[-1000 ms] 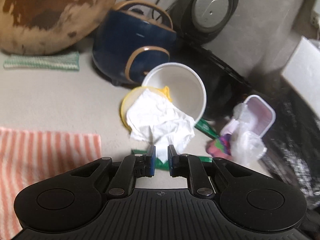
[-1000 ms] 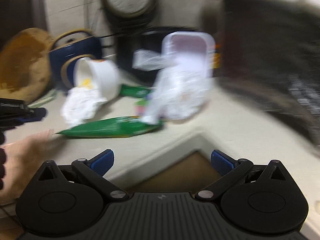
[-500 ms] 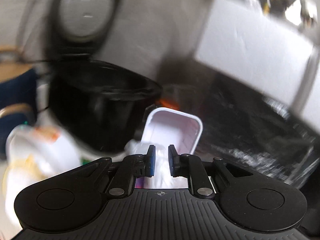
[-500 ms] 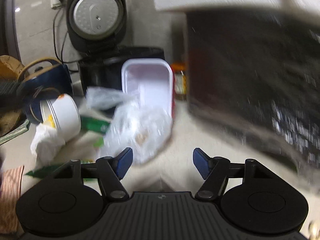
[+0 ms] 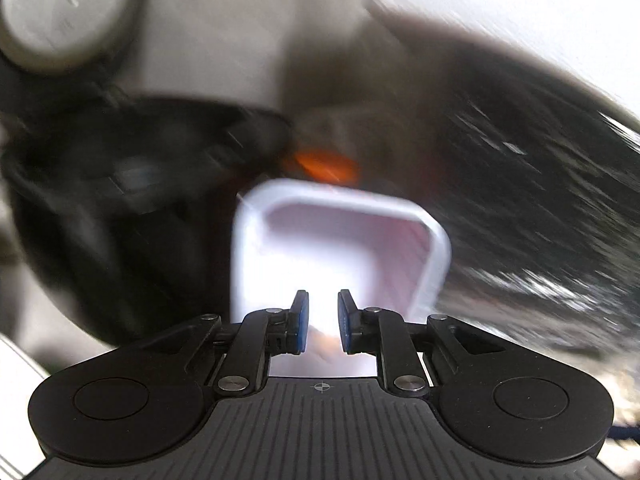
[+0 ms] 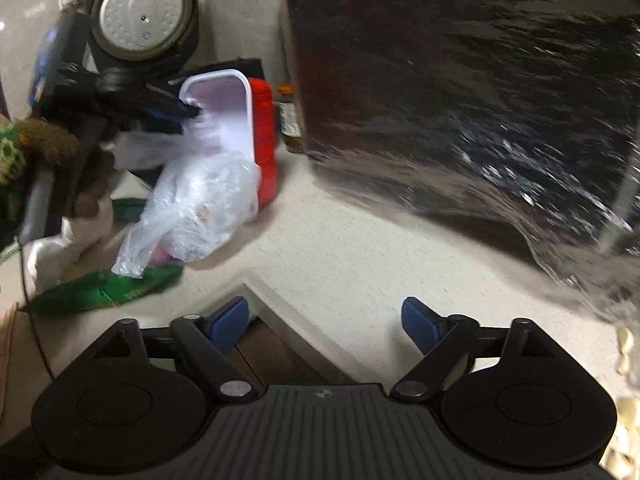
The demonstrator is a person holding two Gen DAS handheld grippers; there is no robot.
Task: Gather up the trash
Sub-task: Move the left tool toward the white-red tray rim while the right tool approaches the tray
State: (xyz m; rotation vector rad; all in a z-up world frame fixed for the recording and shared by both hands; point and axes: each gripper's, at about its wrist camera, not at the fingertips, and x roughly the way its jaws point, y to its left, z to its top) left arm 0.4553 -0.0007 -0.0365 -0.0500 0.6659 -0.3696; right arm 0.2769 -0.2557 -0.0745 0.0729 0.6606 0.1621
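Left wrist view is showing the left gripper (image 5: pixel 322 322) pointing into a white plastic tub (image 5: pixel 340 240) that is standing on its side with its open mouth facing the camera. The two blue fingers are sitting close together with a small gap, and nothing is pinched between them. They have opened a tiny bit just now. This picture is very blurry, so I cannot tell if the fingers are touching the tub.

Right wrist view is showing the right gripper (image 6: pixel 326 320) hanging over the corner of the pale counter (image 6: pixel 360 248). Its blue fingers are standing wide apart with nothing between them, and they have just been opening wider. Over on the left side, the left gripper (image 6: pixel 192 111) is reaching right up to the rim of the white tub (image 6: pixel 224 112), which has a red outside. A crinkly clear plastic bag (image 6: pixel 196 208) is spilling out of the tub onto the counter. A green wrapper (image 6: pixel 104 290) is lying flat just beside the bag, near the counter's edge. A big shiny black bag (image 6: pixel 480 100) is filling the right side. A round rice cooker (image 6: pixel 142 12) is standing at the back wall.
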